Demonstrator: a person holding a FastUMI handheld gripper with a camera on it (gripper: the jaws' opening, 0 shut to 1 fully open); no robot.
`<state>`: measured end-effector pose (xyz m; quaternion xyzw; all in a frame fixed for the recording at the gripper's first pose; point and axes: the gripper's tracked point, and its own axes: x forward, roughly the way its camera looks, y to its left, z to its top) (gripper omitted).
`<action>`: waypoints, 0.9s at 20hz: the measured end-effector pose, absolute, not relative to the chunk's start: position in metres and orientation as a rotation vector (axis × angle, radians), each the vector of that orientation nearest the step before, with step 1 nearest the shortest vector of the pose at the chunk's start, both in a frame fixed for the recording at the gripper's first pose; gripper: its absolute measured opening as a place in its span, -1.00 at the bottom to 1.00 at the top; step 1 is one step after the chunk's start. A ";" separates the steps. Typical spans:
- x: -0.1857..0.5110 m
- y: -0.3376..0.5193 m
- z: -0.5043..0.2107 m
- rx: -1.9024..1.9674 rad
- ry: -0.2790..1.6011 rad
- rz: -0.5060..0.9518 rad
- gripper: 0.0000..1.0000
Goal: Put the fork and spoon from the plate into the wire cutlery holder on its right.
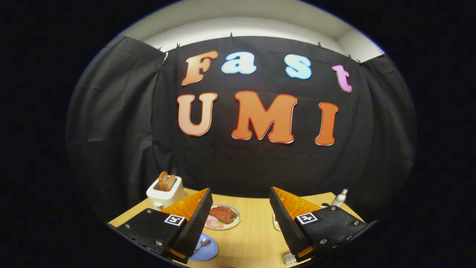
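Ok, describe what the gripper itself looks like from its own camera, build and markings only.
The gripper has two wedge-shaped jaws that taper forward, their outer faces ribbed. Each sits on a flat black block fixed with small silver screws at the corners. Each block carries a square black-and-white fiducial marker near the base of its jaw. The jaws stand apart, with bare wooden table between them.

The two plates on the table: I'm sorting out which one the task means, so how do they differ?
The blue plate carries a spoon; the pale plate carries food, reddish meat with a green leaf. The blue plate lies nearer, beside the left finger; the pale plate lies beyond, ahead of the open gripper, which holds nothing. Both are round and rest flat on the wooden table.
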<state>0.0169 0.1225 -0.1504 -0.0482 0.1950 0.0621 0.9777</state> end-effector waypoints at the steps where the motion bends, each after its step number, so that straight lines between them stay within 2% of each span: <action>1: 0.013 0.133 -0.170 -0.094 0.458 0.144 0.86; 7: -0.022 0.184 -0.266 -0.067 0.825 0.208 0.86; 13: -0.067 0.201 -0.342 -0.030 1.189 0.176 0.75; 18: -0.095 0.214 -0.381 0.014 1.412 0.163 0.56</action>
